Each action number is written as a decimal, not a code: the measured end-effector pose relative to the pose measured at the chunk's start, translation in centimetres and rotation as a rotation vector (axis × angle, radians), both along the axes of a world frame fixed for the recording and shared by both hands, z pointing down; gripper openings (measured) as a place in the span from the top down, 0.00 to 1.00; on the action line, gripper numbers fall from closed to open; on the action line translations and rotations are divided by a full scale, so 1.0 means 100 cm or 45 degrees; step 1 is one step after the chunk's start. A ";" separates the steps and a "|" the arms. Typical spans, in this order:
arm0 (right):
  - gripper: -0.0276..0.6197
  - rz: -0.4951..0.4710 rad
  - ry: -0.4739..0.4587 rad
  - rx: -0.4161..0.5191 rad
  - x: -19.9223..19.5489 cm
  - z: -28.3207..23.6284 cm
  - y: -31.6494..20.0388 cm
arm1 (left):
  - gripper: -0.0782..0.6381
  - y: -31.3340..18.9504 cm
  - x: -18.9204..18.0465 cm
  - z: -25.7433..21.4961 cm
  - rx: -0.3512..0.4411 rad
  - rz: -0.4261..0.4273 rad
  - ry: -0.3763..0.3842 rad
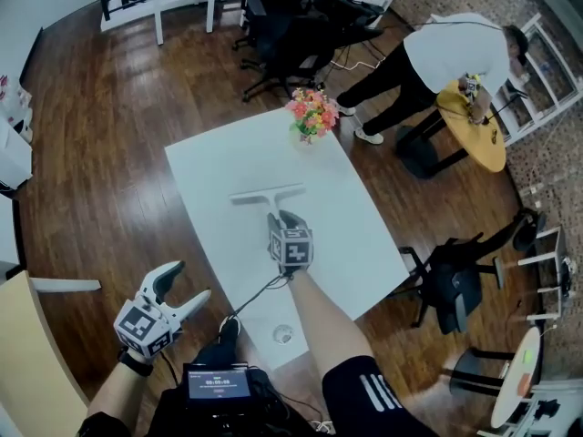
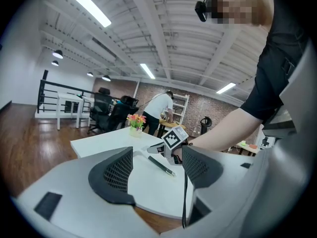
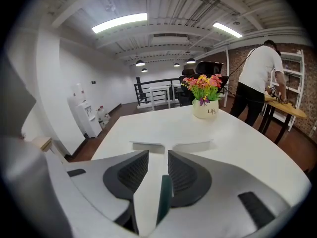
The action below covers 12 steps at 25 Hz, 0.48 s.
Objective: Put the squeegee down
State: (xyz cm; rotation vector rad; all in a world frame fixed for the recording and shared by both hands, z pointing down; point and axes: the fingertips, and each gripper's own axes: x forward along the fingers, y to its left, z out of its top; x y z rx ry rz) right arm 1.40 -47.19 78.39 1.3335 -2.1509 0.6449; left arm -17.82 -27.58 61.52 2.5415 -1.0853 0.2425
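Note:
A white squeegee lies on the white table, its blade across the middle and its dark handle pointing toward me. My right gripper is low over that handle. In the right gripper view the blade rests flat ahead, and the handle runs back between the jaws of the right gripper, which stand close on both sides of it. My left gripper hangs off the table's near left corner, open and empty. In the left gripper view the left gripper looks across at the squeegee handle.
A pot of flowers stands at the table's far edge. A small round thing lies near the front edge. A person bends over a round yellow table at the right. Office chairs stand behind, and another chair beside the table's right corner.

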 end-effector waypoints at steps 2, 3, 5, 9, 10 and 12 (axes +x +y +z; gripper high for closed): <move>0.72 -0.002 -0.028 0.015 0.000 -0.014 0.007 | 0.45 0.003 0.005 -0.004 0.011 0.012 -0.001; 0.72 -0.004 -0.038 0.026 0.000 -0.020 0.012 | 0.45 0.005 0.007 -0.007 0.014 0.018 -0.002; 0.72 -0.009 -0.053 0.051 0.002 -0.035 0.022 | 0.45 0.012 0.013 -0.015 0.024 0.028 0.005; 0.72 -0.029 -0.084 0.118 0.009 -0.068 0.050 | 0.45 0.029 0.032 -0.039 0.039 0.055 0.033; 0.72 -0.037 -0.095 0.131 0.010 -0.074 0.060 | 0.45 0.035 0.034 -0.039 0.055 0.061 0.026; 0.73 -0.055 -0.122 0.155 0.013 -0.089 0.082 | 0.45 0.050 0.037 -0.041 0.085 0.074 0.014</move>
